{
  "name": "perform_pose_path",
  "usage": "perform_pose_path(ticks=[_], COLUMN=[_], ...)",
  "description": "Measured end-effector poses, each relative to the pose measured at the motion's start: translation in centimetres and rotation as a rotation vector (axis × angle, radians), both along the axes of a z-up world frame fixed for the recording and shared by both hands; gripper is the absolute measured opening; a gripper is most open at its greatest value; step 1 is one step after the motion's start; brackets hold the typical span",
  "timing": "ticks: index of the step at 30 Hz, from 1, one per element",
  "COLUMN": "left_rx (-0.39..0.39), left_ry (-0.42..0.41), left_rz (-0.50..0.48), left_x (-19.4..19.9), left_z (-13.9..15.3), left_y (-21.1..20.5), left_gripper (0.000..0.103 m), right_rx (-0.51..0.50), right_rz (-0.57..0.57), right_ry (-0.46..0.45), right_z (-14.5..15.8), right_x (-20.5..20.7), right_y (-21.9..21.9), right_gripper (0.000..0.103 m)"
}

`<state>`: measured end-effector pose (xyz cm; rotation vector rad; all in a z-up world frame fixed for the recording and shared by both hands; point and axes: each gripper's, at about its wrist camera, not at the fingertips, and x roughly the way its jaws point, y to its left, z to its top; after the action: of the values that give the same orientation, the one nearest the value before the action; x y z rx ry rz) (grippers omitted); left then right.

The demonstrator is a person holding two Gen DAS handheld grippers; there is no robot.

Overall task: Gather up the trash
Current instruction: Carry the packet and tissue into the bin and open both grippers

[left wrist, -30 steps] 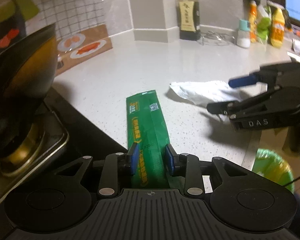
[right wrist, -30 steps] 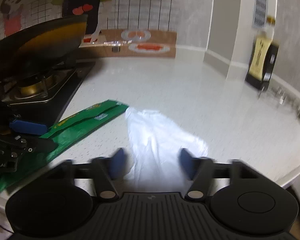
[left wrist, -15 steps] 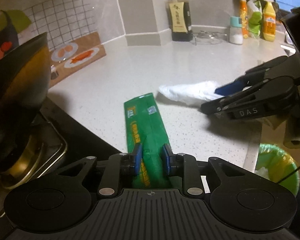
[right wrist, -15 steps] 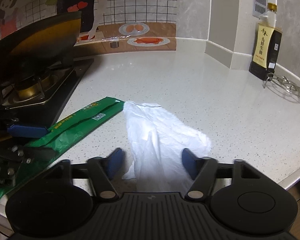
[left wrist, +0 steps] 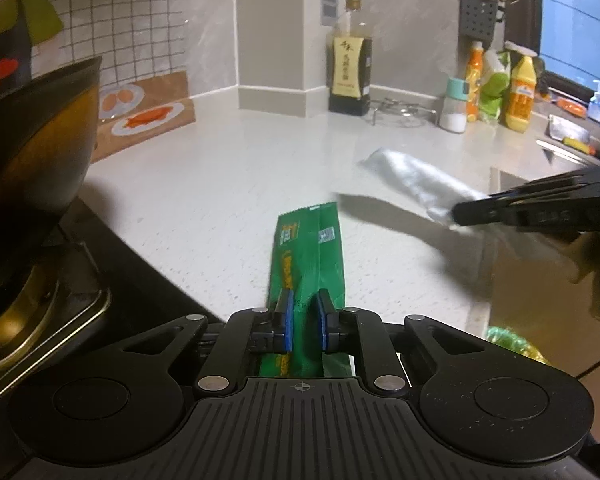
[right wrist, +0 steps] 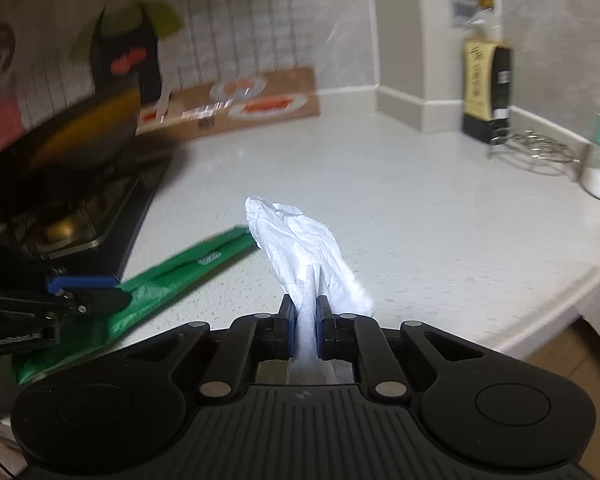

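Observation:
A long green wrapper (left wrist: 312, 248) lies on the white counter (left wrist: 220, 184), its near end bunched between the blue pads of my left gripper (left wrist: 304, 308), whose jaws are closing and pinch it. In the right wrist view the same green wrapper (right wrist: 172, 276) runs left to the left gripper (right wrist: 88, 288). My right gripper (right wrist: 304, 312) has its jaws closing tight on a crumpled white plastic bag (right wrist: 300, 236). From the left wrist view the white bag (left wrist: 416, 176) hangs lifted above the counter from the right gripper (left wrist: 460, 212).
A dark wok (left wrist: 32, 152) sits on the stove (left wrist: 80, 304) at the left. A dark sauce bottle (left wrist: 350, 76), wire trivet (left wrist: 400, 110), shaker (left wrist: 454, 108) and squeeze bottles (left wrist: 520, 92) line the back. A green-lined bin (left wrist: 512, 344) stands below the counter edge, right.
Both grippers' jaws went from wide apart to pinched, left on the green wrapper, right on the white bag. The right gripper has raised the bag off the counter and rolled.

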<state>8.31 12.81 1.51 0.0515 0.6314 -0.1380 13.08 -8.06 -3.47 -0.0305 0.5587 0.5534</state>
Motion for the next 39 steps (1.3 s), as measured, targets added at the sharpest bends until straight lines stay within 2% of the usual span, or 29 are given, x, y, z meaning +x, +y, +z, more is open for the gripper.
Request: perform_pose_path(ticks=[5,9,13,16,20,23,26,31,37,39], left_rx=[-0.019,-0.029,-0.110,-0.196,-0.229,-0.247,-0.285,-0.320,-0.279,-0.318], left_ry=[-0.045,-0.083,-0.098,-0.049,0.056,0.188,0.340,0.592,0.729,0.801], left_rz=[-0.068,-0.159,-0.265,-0.351,-0.440,-0.473,-0.464,-0.346,-0.162,-0.139], left_x=[0.1,0.1,-0.2,-0.2,0.6,2.1,3.8,8.0,12.8,14.0], left_z=[1.2,2.1,2.3,0.7,-4.1,-9.5,-14.9,-22.5,-29.7,-32.7], left_y=[-2.9,-7.0,-11.4,-15.1,-20.3,-23.8,-26.2,-28.2,-30.5,-30.8], left_gripper=[0.014,0.014,0.014,0.014,0.014,0.014,0.014,0.014,0.015,0.015], right_rx=[0.080,0.097,0.087,0.064,0.042,0.002,-0.030,0.035,0.080,0.077], right_rz=[-0.080,-0.176,-0.254,-0.323,-0.396,-0.432,-0.459,-0.514,-0.529,-0.526], right_ry=[-0.032,-0.061,-0.077,-0.059,0.014,0.098,0.199,0.345,0.413,0.431], right_z=[0.5,0.1,-1.2,-2.9,-6.4,-10.3,-14.5,-19.7,-22.5,-23.1], right_x=[-2.8,-5.1,-7.8,-9.7,-11.9,-12.7,-13.0,-12.9,-11.9,-11.7], right_y=[-4.3,-8.4,-12.5,-16.1,-20.8,-23.0,-24.7,-27.6,-28.6,-28.7], right_gripper=[0.010,0.010,0.010,0.010,0.010,0.010,0.010,0.010,0.010,0.010])
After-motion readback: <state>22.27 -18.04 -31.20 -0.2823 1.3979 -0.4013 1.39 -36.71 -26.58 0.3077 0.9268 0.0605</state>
